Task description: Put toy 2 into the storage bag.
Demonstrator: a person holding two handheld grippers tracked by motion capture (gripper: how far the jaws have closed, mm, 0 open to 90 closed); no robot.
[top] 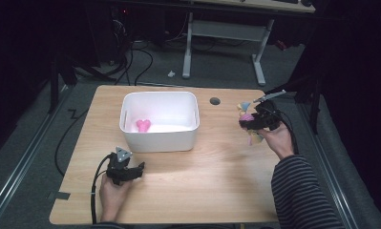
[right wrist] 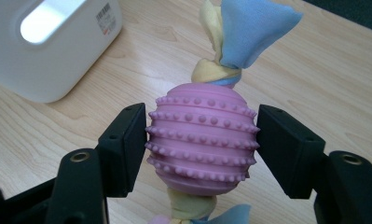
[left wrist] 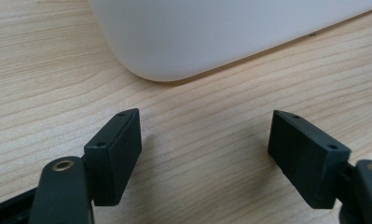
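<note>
The toy [right wrist: 201, 140] is a pink rubber ball ringed with rows of small studs, with knotted strips of soft yellow and blue cloth coming out of both ends. The right gripper [right wrist: 201, 151] has its fingers [right wrist: 125, 147] pressed against the ball's two sides, holding it near the right edge of the pale wood-grain worktop [top: 216, 167]. The left gripper [left wrist: 204, 154] rests low near the front edge, fingers spread with nothing between them, just short of a rounded corner of the smooth white plastic bin [top: 159, 138]. A pink object [top: 143, 125] lies inside the bin. Bare wood stretches between the bin and the toy.
</note>
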